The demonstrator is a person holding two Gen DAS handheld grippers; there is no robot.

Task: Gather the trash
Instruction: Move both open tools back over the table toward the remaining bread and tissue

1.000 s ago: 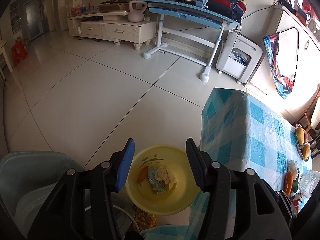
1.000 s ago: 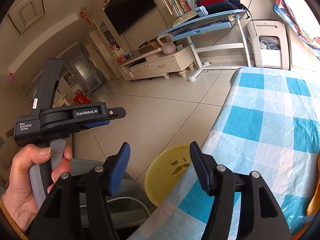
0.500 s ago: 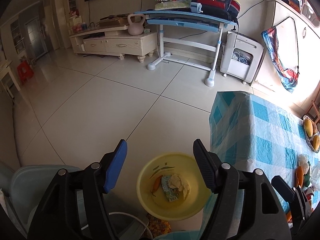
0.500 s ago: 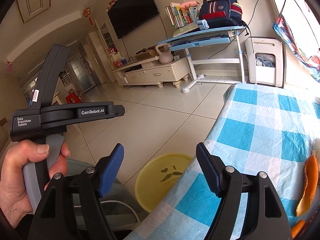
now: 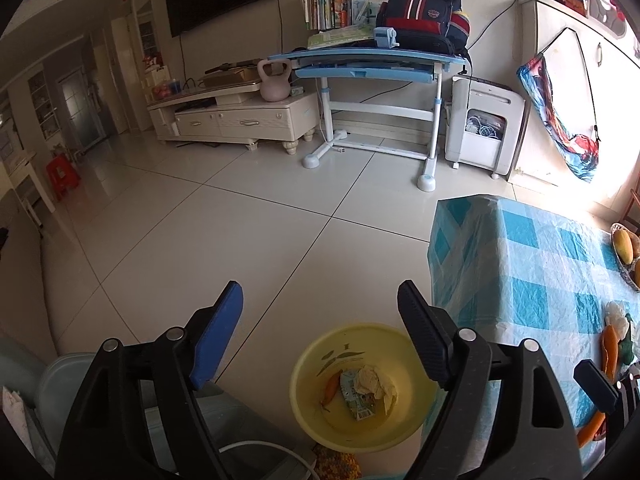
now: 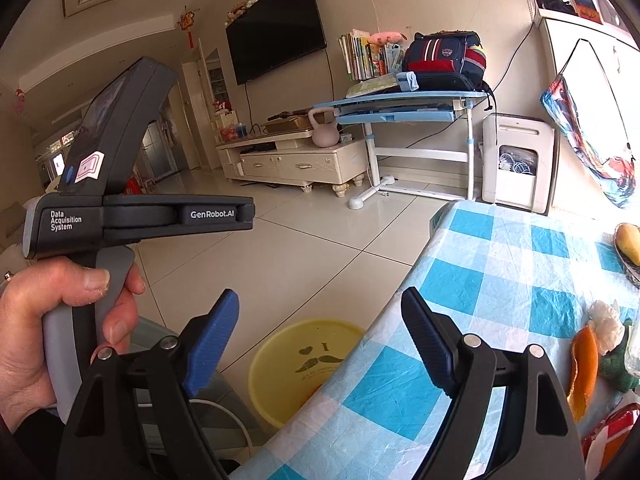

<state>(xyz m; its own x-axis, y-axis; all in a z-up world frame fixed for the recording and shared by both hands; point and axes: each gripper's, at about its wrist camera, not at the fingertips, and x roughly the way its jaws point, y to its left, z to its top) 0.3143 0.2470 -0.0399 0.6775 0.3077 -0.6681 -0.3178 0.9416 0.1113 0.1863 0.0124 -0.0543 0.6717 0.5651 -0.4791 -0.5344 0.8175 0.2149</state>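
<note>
Left wrist view: the left gripper [image 5: 320, 312] hangs over the floor, its jaws wide after just opening, nothing between them. Below sits one yellow basin [image 5: 362, 386] against the table's edge, holding three bits of trash: one orange peel strip [image 5: 332, 387] with its long axis running up and slightly right, one flattened carton [image 5: 357, 397] lying lengthwise toward the camera, and one crumpled tissue [image 5: 372, 378]. Right of it, the checked tablecloth [image 5: 532, 264] carries more scraps.

Right wrist view: a hand [image 6: 52, 332] grips the other tool's handle at left. The right gripper [image 6: 320, 338] also stands wide, just opened, empty. On the tablecloth's right edge one long orange peel [image 6: 585, 364] lies nearly upright in the picture, touching a white wad [image 6: 606, 320].
</note>
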